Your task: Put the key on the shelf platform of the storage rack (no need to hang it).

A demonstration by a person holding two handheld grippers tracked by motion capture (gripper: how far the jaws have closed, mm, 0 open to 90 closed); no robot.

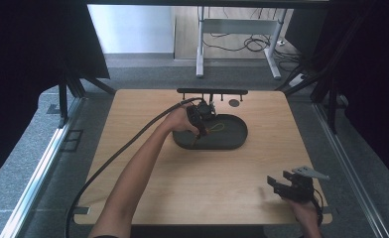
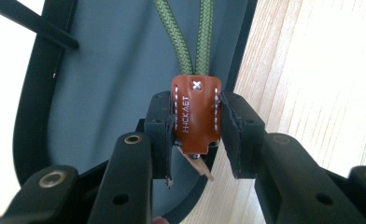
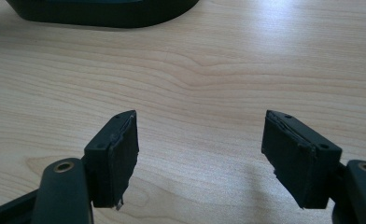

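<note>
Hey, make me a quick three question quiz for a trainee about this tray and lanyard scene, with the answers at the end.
1. True or false: the left gripper is shut on the brown leather tab.
2. What colour is the braided cord that runs from that tab?
3. The right gripper is: A) open over bare table, B) holding the cord, C) inside the dark oval tray.

Key: 1 true; 2 green; 3 A.
</note>
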